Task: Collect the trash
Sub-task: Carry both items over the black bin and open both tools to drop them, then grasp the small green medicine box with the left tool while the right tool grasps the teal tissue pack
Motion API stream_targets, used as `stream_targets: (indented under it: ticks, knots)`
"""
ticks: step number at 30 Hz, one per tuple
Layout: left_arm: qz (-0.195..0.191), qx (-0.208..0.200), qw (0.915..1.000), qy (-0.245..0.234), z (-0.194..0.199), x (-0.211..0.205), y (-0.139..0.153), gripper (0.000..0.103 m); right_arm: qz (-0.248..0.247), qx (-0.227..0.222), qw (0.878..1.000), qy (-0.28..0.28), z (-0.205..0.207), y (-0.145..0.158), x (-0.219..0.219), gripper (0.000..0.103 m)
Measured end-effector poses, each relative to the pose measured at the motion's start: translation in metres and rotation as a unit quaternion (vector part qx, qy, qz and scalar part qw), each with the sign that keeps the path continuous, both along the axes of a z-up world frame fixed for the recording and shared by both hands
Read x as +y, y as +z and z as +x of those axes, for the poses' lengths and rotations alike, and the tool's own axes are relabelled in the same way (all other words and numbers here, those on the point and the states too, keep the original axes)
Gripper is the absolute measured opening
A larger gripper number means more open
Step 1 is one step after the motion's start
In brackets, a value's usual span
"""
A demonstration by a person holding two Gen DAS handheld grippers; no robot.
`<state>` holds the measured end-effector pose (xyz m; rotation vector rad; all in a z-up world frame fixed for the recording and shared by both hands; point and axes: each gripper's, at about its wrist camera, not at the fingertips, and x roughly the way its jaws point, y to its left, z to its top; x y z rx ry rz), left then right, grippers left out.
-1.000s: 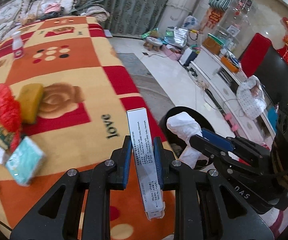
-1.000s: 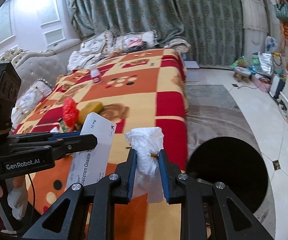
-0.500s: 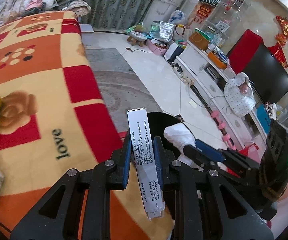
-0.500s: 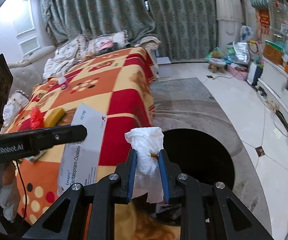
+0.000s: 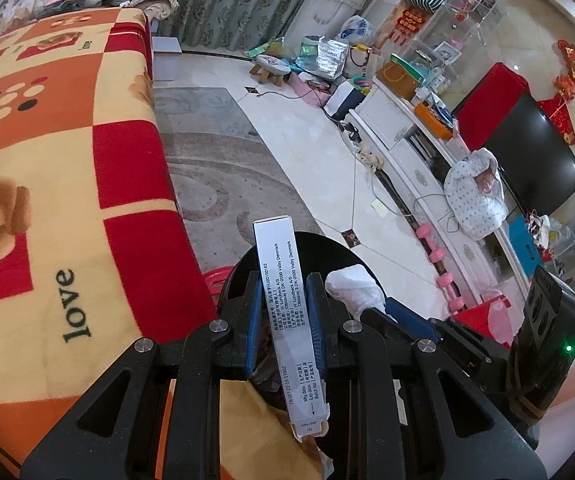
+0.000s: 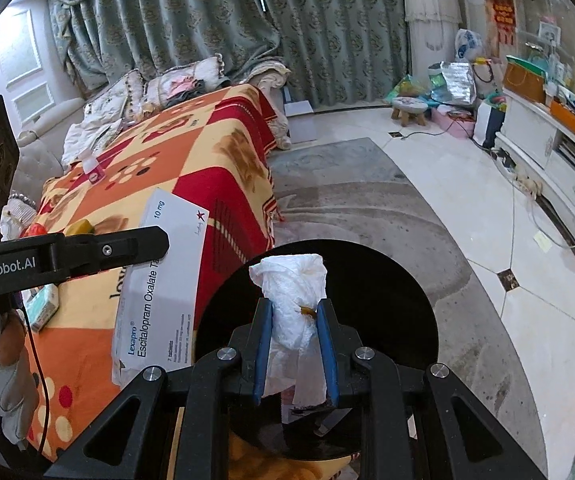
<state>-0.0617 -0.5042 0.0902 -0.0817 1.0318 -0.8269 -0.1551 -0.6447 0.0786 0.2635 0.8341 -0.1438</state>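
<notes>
The left gripper (image 5: 283, 320) has its blue-padded fingers (image 5: 254, 320) clamped on the narrow sides of a white medicine carton (image 5: 285, 312), which stands up between them with its printed end flap hanging below the pads; from the right wrist camera the same carton (image 6: 159, 284) shows its broad face, marked as escitalopram tablets. The right gripper (image 6: 295, 344) is closed on a crumpled white tissue (image 6: 291, 300), bunched above the pads with a small brownish speck at one edge. Just beyond and below both pairs of fingers lies the dark round mouth of a trash bin (image 6: 387, 300) on the floor, and the tissue already sits over it. The carton hangs over the bin's near rim (image 5: 327, 248), close to the edge of the patterned blanket (image 5: 67, 200) covering the sofa on the far side of the left fingers. To do the drop well, I would bring the left fingers a little further out over the black opening before letting go, since a long, stiff carton could catch the rim and tip onto the blanket or rug. The tissue is light and may cling to a pad, so open those fingers fully. More litter (image 6: 43, 304) remains on the blanket beside the left gripper.
</notes>
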Motion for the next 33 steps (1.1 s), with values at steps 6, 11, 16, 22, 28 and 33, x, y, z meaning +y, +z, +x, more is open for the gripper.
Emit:
stream_targets:
  ticks: [6,11,16,22,28,33]
  knots:
    - [0.004,0.000,1.0000,-0.003,-0.003,-0.006,-0.003,0.019,0.004,0.004,1.000,-0.004,0.000,-0.004,-0.004,0.022]
    - [0.009,-0.003,1.0000,-0.003,-0.004,-0.011,-0.006,0.019,0.005,0.006,1.000,-0.005,0.001,-0.007,-0.006,0.022]
    - [0.002,-0.004,1.0000,0.001,-0.002,-0.011,-0.007,0.021,0.006,0.007,1.000,-0.012,0.001,-0.010,-0.010,0.021]
    - [-0.013,0.005,0.9999,0.006,-0.002,-0.001,-0.004,0.049,0.021,0.003,0.999,-0.035,-0.002,-0.008,-0.019,0.042]
    - [0.007,-0.009,0.9997,0.020,-0.009,0.019,0.001,0.049,0.026,0.009,0.999,-0.025,-0.003,-0.008,-0.007,0.043]
    - [0.029,-0.028,0.9978,0.053,-0.016,0.054,0.004,0.049,0.024,0.009,1.000,-0.003,0.000,-0.003,0.013,0.043]
